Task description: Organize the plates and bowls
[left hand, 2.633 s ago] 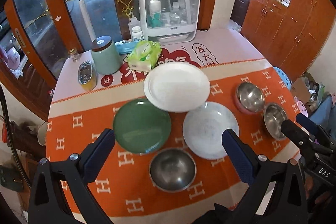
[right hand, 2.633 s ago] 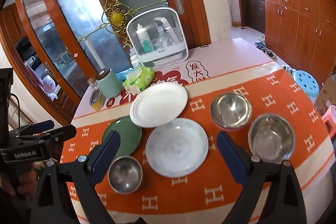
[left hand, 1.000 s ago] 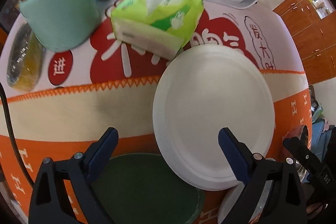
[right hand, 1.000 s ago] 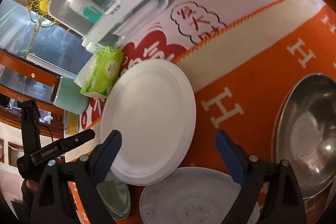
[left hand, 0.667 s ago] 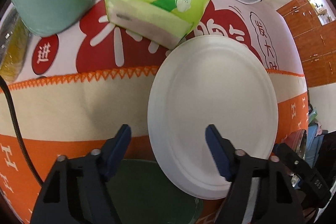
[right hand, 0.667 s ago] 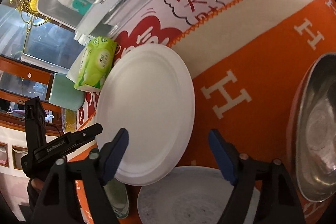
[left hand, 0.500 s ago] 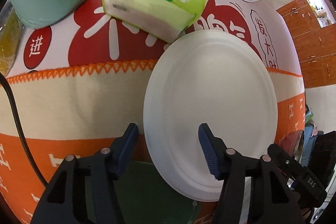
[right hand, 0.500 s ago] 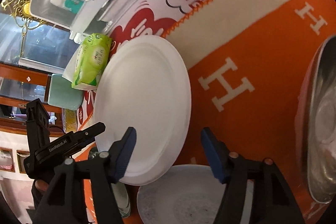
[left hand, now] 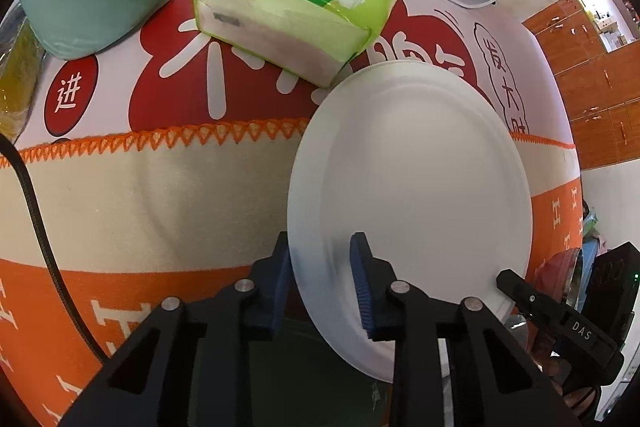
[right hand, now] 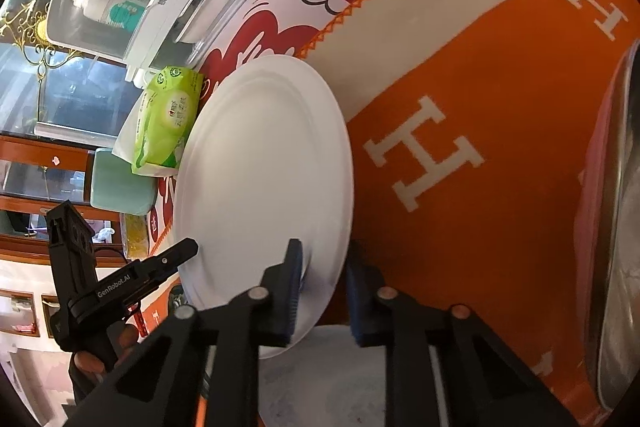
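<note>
One white plate point(left hand: 408, 187) beside one green tissue pack point(left hand: 296, 7), its edge overlapping one green plate point(left hand: 304, 379) and one speckled plate point(right hand: 340, 367), both grippers, left point(left hand: 320, 283) and right point(right hand: 324, 291), just closed tight on its rim

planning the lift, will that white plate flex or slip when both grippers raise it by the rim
The white plate looks thin with a moulded rim, so probably light and a bit bendy. The left hand-held gripper and right hand-held gripper pinch opposite edges, which should limit sagging. Its smooth surface might slip if tilted.
</note>
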Tool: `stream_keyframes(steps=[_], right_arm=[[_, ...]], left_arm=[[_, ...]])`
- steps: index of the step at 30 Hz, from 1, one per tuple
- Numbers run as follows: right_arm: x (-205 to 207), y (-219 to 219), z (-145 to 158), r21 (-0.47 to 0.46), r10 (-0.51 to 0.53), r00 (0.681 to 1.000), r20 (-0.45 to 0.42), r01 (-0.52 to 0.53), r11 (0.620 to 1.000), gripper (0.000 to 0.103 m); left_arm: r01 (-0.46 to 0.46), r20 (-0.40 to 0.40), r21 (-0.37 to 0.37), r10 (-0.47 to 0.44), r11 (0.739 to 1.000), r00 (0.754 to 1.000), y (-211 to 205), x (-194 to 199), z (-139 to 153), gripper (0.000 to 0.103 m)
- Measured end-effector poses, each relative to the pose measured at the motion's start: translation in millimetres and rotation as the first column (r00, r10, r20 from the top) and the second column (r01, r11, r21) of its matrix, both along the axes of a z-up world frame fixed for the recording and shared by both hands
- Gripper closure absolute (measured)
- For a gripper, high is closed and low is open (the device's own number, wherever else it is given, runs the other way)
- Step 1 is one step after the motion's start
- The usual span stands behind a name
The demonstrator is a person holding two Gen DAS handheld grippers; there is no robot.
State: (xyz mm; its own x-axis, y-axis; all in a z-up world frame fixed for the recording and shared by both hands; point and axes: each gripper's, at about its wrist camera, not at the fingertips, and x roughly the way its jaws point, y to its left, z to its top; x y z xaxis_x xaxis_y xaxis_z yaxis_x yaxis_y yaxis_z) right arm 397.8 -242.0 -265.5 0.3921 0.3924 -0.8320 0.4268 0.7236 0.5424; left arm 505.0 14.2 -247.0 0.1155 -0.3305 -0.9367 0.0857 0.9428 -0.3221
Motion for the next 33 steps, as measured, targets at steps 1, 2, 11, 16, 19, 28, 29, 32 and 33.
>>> stream_keyframes(steps=[1, 2, 11, 16, 19, 28, 29, 32, 33], right_arm=[[0, 0, 0, 0.001, -0.002, 1.000, 0.001, 0.002, 1.000, 0.086], [0, 0, 0, 0.002, -0.002, 1.000, 0.001, 0.002, 1.000, 0.086], [-6, -3, 6, 0.017, -0.013, 0.999, 0.032, 0.013, 1.000, 0.086], [-17, -4, 13, 0.022, -0.022, 0.999, 0.042, 0.022, 1.000, 0.086], [-25, -3, 18, 0.020, -0.028, 0.998, 0.057, 0.026, 0.999, 0.086], [-51, -2, 43, 0.017, -0.008, 0.992, 0.123, 0.006, 1.000, 0.086], [-55, -1, 48, 0.001, -0.003, 0.992, 0.130, 0.003, 1.000, 0.086], [-67, 5, 61, -0.082, 0.029, 0.989, 0.145, -0.017, 0.996, 0.085], [-72, 6, 66, -0.102, 0.038, 0.988, 0.151, -0.023, 0.995, 0.085]], left_arm=[[-0.003, 0.004, 0.002, 0.003, 1.000, 1.000, 0, -1, 0, 0.077], [-0.006, 0.007, 0.007, 0.006, 1.000, 1.000, 0, -1, 0, 0.079], [-0.031, 0.039, 0.022, 0.030, 0.999, 0.999, -1, -8, 2, 0.079], [-0.027, 0.070, 0.016, 0.026, 1.000, 0.997, -4, -16, 13, 0.079], [-0.022, 0.096, 0.017, 0.020, 1.000, 0.995, -4, -25, 24, 0.079], [-0.039, 0.162, -0.037, 0.044, 0.999, 0.986, 7, -61, 63, 0.079], [-0.033, 0.164, -0.042, 0.039, 0.999, 0.986, 8, -66, 67, 0.079], [-0.008, 0.177, -0.036, 0.014, 0.999, 0.984, 4, -84, 79, 0.079], [-0.003, 0.181, -0.026, 0.008, 1.000, 0.983, 2, -89, 81, 0.079]])
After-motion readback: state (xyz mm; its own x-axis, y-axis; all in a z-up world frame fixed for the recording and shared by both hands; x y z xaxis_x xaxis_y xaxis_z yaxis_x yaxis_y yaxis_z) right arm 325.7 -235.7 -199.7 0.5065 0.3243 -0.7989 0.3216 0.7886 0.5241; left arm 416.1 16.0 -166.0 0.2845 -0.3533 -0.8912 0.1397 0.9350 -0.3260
